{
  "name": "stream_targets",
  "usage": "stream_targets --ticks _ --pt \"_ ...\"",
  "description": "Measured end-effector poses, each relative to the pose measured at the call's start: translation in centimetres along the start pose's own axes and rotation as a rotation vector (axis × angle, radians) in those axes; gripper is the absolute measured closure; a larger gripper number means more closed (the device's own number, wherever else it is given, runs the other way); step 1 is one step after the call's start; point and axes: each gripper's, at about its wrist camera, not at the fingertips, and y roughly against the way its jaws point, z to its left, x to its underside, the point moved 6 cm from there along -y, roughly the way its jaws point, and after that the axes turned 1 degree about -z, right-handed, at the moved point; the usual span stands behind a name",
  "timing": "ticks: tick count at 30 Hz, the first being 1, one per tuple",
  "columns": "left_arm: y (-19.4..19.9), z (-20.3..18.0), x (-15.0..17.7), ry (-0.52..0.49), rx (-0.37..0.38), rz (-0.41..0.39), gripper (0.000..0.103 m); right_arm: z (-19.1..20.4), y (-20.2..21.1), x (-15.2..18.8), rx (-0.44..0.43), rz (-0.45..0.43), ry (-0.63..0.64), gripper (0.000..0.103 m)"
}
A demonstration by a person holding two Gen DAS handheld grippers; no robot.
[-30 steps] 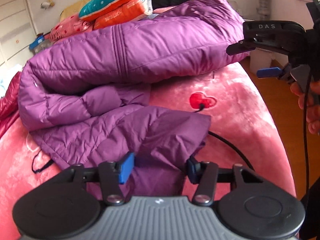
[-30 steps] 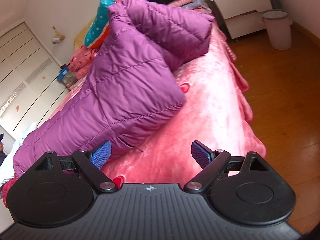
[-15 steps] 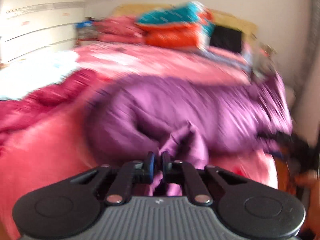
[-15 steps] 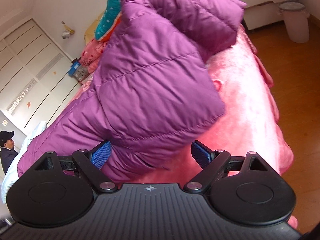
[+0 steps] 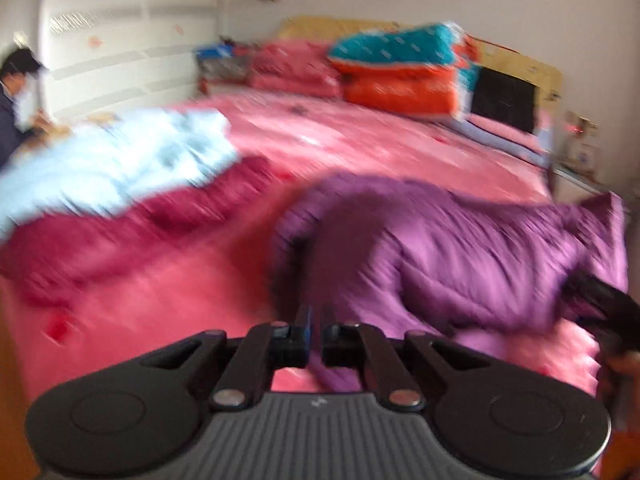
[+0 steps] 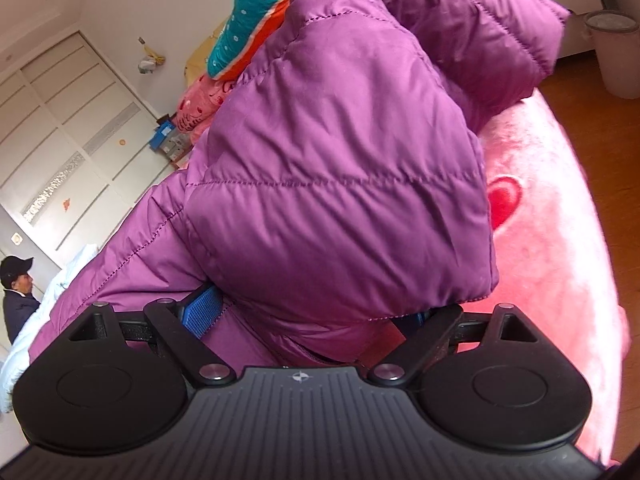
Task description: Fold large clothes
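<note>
- Our left gripper (image 5: 315, 338) had its jaws clenched on a fold of the purple down jacket (image 5: 460, 256), the cloth pinched between the two black fingers and trailing away to the right.
- The left wrist view was smeared with blur; the jacket lay heaped on the pink bed (image 5: 360, 148), near its right edge.
- Our right gripper (image 6: 308, 316) held its jaws released and wide, a blue pad (image 6: 202, 312) showing on the left finger, the right pad mostly hidden under a quilted flap.
- In that view the purple down jacket (image 6: 340, 160) bulged up directly in front of the jaws, its lower hem draped between and over them; we could not tell whether the pads touched it.
- The pink bed (image 6: 552, 208), printed with a red heart (image 6: 504, 200), showed to the right of the jacket.
- A dark red garment (image 5: 132, 232) and a pale blue one (image 5: 112, 160) lay on the bed's left side, apart from the jacket.
- Stacked teal and orange bedding (image 5: 396, 68) sat at the headboard.
- A person in a dark cap (image 6: 16, 292) stood at the far left by white wardrobe doors (image 6: 68, 120).
- A pale bin (image 6: 616, 52) stood on the wooden floor at the right.
</note>
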Motion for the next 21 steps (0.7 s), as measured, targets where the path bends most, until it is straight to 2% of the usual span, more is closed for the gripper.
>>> stream_targets --ticks 3,5,6,7,8,11,16,17,21 --pt "-2.0 -2.1 2.5 0.021 0.098 0.077 0.099 -0.1 -0.6 -0.9 -0.039 -0.013 -0.037 0.000" --pt "-3.3 -3.3 3.9 0.041 0.141 0.133 0.095 -0.1 -0.9 -1.5 -0.062 -0.024 -0.044 0.000" --pt "-3.9 -3.6 4.6 0.049 0.155 0.159 0.089 -0.1 -1.0 -1.9 -0.070 -0.031 -0.042 0.000" --pt "-4.5 -3.9 5.2 0.057 0.164 0.183 0.080 0.0 -1.2 -2.2 -0.076 -0.038 -0.038 0.000" --pt "-5.1 -3.9 5.8 0.066 0.163 0.202 0.076 -0.2 -1.2 -2.4 -0.080 -0.044 -0.032 0.000" --pt "-6.6 -3.1 6.9 0.126 0.165 0.237 0.074 -0.3 -1.9 -2.9 -0.086 -0.047 -0.031 0.000" --pt "-8.5 -2.6 7.9 0.256 0.233 0.280 0.064 -0.7 -2.6 -3.2 -0.094 -0.048 -0.045 0.000" --pt "-8.9 -2.6 8.0 0.276 0.240 0.290 0.063 -0.6 -2.0 -2.0 -0.097 -0.049 -0.047 0.000" --pt "-9.1 -2.8 8.4 0.343 0.257 0.307 0.049 -0.7 -2.0 -2.0 -0.102 -0.050 -0.053 0.000"
